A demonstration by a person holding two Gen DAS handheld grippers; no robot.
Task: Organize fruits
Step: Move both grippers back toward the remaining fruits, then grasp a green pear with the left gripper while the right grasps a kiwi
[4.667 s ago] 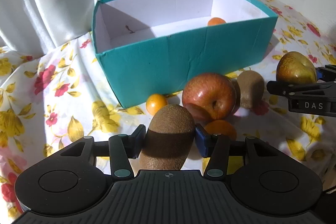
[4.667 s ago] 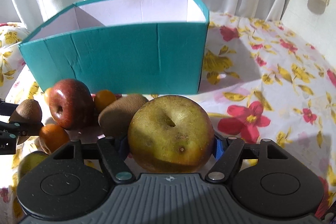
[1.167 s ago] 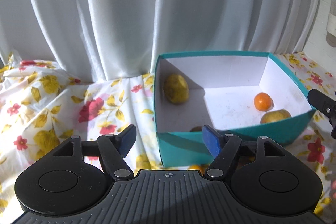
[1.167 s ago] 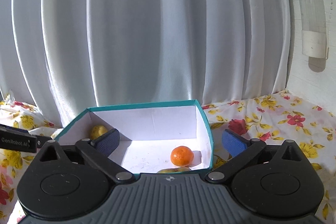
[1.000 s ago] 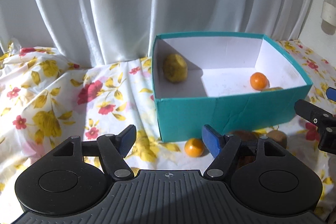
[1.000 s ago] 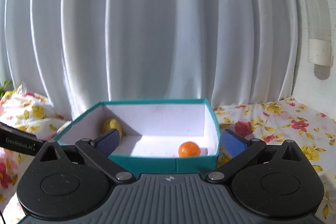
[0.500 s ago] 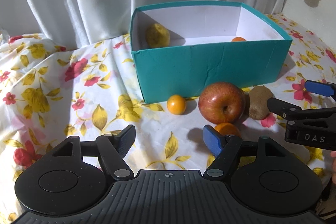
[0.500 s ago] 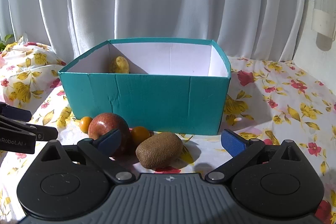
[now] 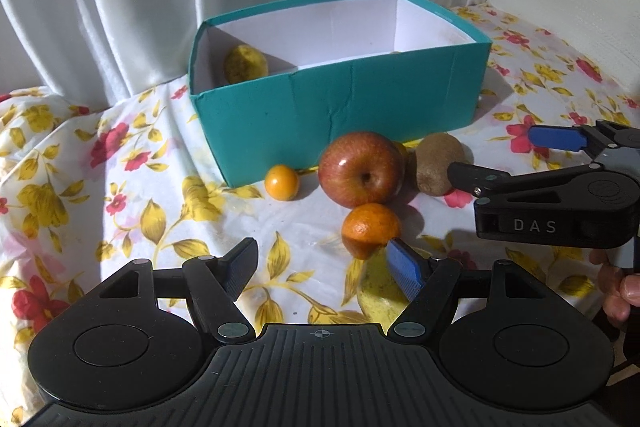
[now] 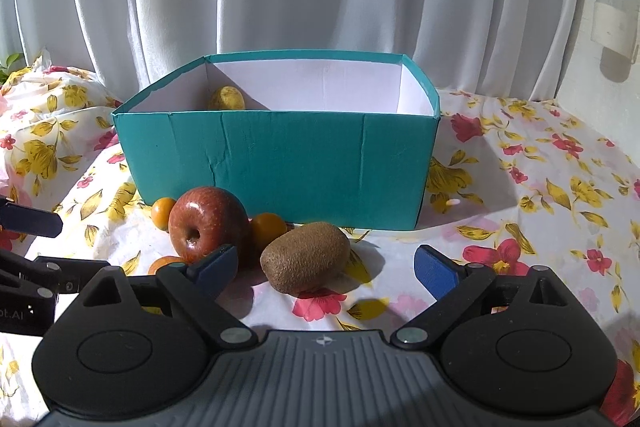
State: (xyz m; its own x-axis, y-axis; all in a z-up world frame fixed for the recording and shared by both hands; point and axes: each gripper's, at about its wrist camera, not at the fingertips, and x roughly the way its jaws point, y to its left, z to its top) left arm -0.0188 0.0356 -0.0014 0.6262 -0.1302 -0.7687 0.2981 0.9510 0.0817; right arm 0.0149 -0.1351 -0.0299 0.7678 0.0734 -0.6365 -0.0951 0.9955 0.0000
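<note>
A teal box [image 9: 340, 107] stands on the floral cloth with a yellowish fruit [image 9: 245, 63] inside at its left. In front of it lie a red apple [image 9: 360, 169], a kiwi [image 9: 438, 165], a mandarin [image 9: 370, 229] and a small orange fruit [image 9: 281, 182]. My left gripper [image 9: 324, 269] is open above the cloth; the mandarin sits just past its right pad, and a yellow-green fruit [image 9: 380, 287] lies under that finger. My right gripper [image 10: 326, 267] has its jaws closing. The kiwi [image 10: 306, 257] lies ahead between its fingers, untouched, with the apple [image 10: 206, 223] behind the left pad.
White curtains hang behind the box. The cloth [image 10: 540, 187] stretches to the right of the box, up to a white wall. A second small orange fruit [image 10: 268, 227] sits between apple and kiwi. A hand [image 9: 618, 291] holds the right gripper's handle at the left wrist view's edge.
Both grippers came down and back from over the box; the loose fruits in front of it are now in view. The right jaws have narrowed a little. Neither gripper holds fruit any more.
</note>
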